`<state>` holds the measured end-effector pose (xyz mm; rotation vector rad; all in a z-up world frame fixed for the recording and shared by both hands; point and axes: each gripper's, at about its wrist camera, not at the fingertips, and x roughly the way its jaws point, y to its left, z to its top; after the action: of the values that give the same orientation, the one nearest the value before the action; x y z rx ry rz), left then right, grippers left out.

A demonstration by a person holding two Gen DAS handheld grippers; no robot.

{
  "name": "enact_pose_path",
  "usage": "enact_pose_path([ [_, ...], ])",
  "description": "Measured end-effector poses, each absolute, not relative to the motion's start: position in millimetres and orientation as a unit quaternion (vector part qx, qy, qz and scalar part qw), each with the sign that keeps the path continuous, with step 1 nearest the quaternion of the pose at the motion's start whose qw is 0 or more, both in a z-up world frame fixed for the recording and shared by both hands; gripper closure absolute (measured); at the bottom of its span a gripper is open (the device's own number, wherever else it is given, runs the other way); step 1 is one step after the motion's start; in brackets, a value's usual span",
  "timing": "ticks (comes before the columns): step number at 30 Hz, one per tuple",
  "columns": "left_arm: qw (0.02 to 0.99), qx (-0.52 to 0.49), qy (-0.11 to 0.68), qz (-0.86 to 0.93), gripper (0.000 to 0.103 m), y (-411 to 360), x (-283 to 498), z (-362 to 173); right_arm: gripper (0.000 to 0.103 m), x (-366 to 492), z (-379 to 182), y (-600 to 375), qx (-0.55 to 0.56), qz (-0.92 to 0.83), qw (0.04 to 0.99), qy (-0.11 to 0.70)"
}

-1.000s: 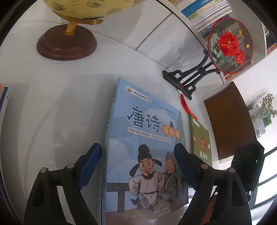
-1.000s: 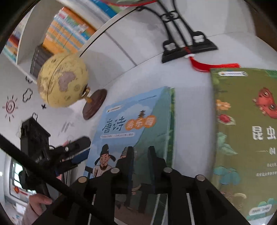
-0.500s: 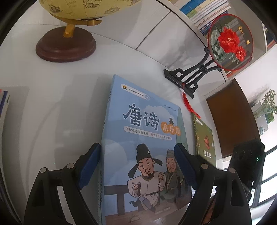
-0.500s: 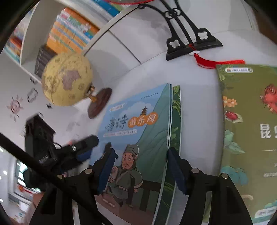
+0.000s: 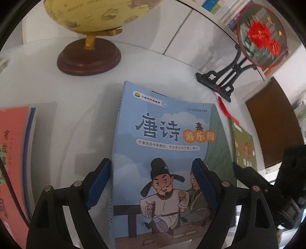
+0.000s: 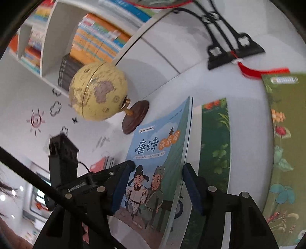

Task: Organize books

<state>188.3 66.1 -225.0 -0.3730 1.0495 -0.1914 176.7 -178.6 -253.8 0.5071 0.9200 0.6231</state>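
Note:
A blue Tang-poetry book [image 5: 164, 153] with two cartoon men on its cover is lifted and tilted off the white table; it also shows in the right wrist view [image 6: 158, 162]. My left gripper [image 5: 151, 183] is open, its blue pads on either side of the book's lower part. My right gripper [image 6: 156, 187] is open too, its pads astride the book's right edge. Under it lies a green leafy book [image 6: 216, 151]. A second green insect book [image 6: 286, 149] lies to the right, also in the left wrist view [image 5: 244, 147].
A yellow globe [image 5: 89, 17] on a brown base [image 5: 89, 57] stands at the back of the table [image 5: 57, 118]. A red fan ornament [image 5: 262, 34] on a black stand [image 5: 220, 80] is at the back right. A red book [image 5: 11, 162] lies at the left. Bookshelves [image 6: 91, 44] are behind.
My right gripper opened from shut on the blue book's edge. The blue book rose and tilted, exposing the green leafy book beneath. My left gripper shifted, bringing the red book into view.

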Motion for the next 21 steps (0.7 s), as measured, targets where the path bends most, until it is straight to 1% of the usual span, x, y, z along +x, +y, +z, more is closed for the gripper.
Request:
enact_pose_path([
  [2, 0.846, -0.156, 0.504, -0.081, 0.02, 61, 187, -225, 0.046, 175, -248, -172, 0.224, 0.301, 0.819, 0.433],
  [6, 0.847, -0.138, 0.508, -0.075, 0.02, 59, 182, -222, 0.046, 172, -244, -155, 0.155, 0.286, 0.825, 0.462],
  [11, 0.842, -0.148, 0.513, -0.076, 0.02, 64, 177, -219, 0.046, 170, -250, -160, 0.183, 0.289, 0.816, 0.466],
  [15, 0.852, -0.134, 0.5, -0.075, 0.02, 63, 170, -212, 0.046, 168, -249, -158, 0.177, 0.298, 0.82, 0.456],
  [16, 0.857, -0.13, 0.493, -0.073, 0.02, 62, 169, -210, 0.052, 167, -249, -159, 0.182, 0.299, 0.819, 0.455],
  [17, 0.863, -0.13, 0.483, -0.074, 0.02, 64, 167, -207, 0.061, 167, -253, -164, 0.203, 0.3, 0.815, 0.452],
  [18, 0.867, -0.136, 0.473, -0.079, 0.023, 66, 165, -204, 0.066, 170, -258, -170, 0.231, 0.302, 0.808, 0.449],
  [19, 0.87, -0.148, 0.464, -0.084, 0.025, 69, 163, -201, 0.069, 169, -263, -177, 0.257, 0.3, 0.8, 0.452],
  [21, 0.868, -0.162, 0.461, -0.084, 0.031, 74, 164, -200, 0.069, 173, -275, -185, 0.299, 0.284, 0.787, 0.459],
])
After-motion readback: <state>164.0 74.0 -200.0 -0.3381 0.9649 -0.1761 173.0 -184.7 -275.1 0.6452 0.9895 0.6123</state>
